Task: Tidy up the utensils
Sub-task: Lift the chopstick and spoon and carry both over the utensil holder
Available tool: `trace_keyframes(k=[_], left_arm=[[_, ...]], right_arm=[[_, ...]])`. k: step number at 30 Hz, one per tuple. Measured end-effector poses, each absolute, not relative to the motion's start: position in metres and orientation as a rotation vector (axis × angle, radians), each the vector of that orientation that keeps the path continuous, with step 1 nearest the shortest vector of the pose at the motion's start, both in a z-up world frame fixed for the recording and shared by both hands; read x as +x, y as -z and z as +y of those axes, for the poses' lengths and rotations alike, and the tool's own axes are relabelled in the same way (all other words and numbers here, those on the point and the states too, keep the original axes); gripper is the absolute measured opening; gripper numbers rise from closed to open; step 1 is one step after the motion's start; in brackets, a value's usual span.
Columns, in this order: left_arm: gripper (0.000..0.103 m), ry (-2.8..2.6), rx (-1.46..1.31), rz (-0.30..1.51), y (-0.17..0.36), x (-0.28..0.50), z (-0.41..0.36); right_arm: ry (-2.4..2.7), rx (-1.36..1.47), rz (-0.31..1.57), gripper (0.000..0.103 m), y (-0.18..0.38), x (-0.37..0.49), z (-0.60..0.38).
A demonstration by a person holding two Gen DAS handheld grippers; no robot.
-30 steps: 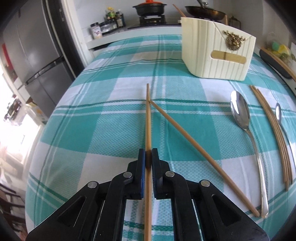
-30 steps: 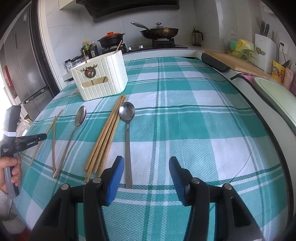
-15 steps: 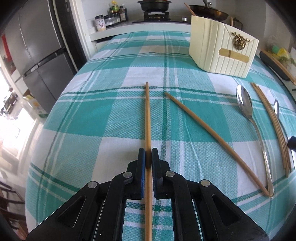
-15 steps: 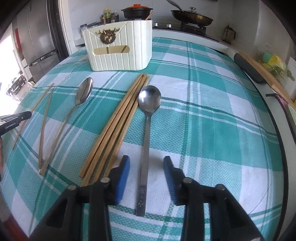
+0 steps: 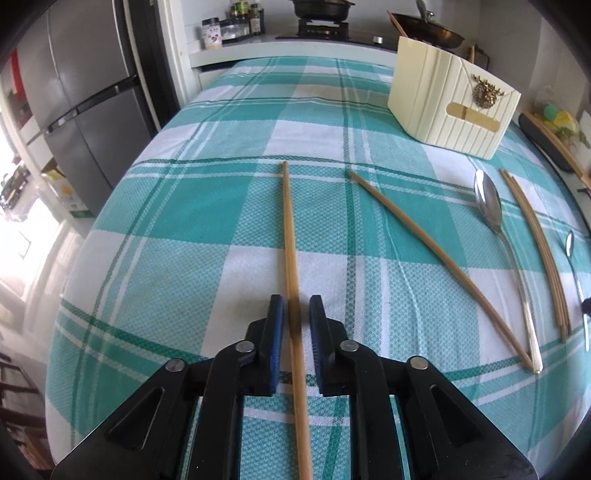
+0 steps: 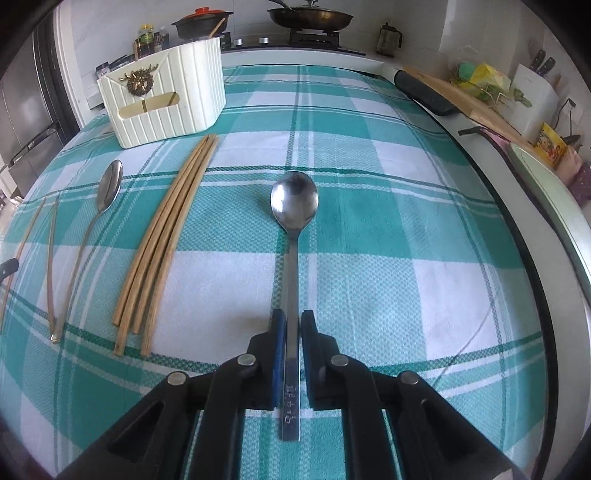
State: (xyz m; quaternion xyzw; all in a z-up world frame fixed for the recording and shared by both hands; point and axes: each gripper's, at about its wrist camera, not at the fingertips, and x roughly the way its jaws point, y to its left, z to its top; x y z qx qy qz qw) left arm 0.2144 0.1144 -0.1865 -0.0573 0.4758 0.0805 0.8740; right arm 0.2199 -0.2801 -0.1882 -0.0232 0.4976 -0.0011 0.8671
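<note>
Left hand-held gripper (image 5: 295,308): jaws have just been opening – slightly spread, a small gap on each side of the chopstick (image 5: 290,236) lying between them on the cloth.
Right hand-held gripper (image 6: 293,321): narrow around the handle of the steel spoon (image 6: 294,206); the left pad seems to touch, a thin gap shows at the right, so a real pinch I cannot tell.
Other utensils: second chopstick (image 5: 436,262), second spoon (image 6: 107,192), bundle of chopsticks (image 6: 166,236) – all flat on the cloth.
Holder: cream ribbed utensil box (image 6: 166,99), upright at the far side.
Worktop: teal and white checked cloth (image 6: 388,221).
Room: grey fridge (image 5: 81,99), stove with pans (image 6: 310,16).
</note>
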Motion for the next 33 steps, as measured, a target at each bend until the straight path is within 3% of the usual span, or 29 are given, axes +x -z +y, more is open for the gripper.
trace_keyframes(k=[1,2,6,8,18,24,27,29,33], left_arm=[[0.029,-0.145,-0.138,0.999,0.186,0.214,0.117],[0.033,-0.13,-0.15,1.004,0.186,0.215,0.12],[0.037,-0.093,-0.101,1.038,0.186,0.228,0.122],[0.046,-0.079,-0.055,1.054,0.187,0.238,0.12],[0.046,-0.045,-0.053,1.097,0.188,0.286,0.132],[0.039,-0.049,-0.043,1.084,0.188,0.304,0.129],[0.026,-0.05,-0.044,1.072,0.188,0.305,0.127],[0.006,-0.038,-0.052,1.058,0.188,0.304,0.125],[0.005,-0.056,-0.018,1.016,0.188,0.299,0.118]], right_arm=[[0.007,-0.039,1.026,0.049,0.186,0.217,-0.283],[0.011,-0.032,1.006,0.057,0.183,0.216,-0.285],[-0.015,-0.002,0.997,0.057,0.181,0.221,-0.29],[-0.031,0.017,0.993,0.057,0.18,0.227,-0.291],[-0.071,0.065,1.005,0.057,0.188,0.271,-0.289],[-0.052,0.006,1.021,0.057,0.2,0.301,-0.277],[-0.033,-0.012,1.009,0.057,0.202,0.308,-0.274],[-0.013,-0.046,0.987,0.036,0.202,0.306,-0.272],[-0.046,-0.023,0.952,0.036,0.201,0.302,-0.278]])
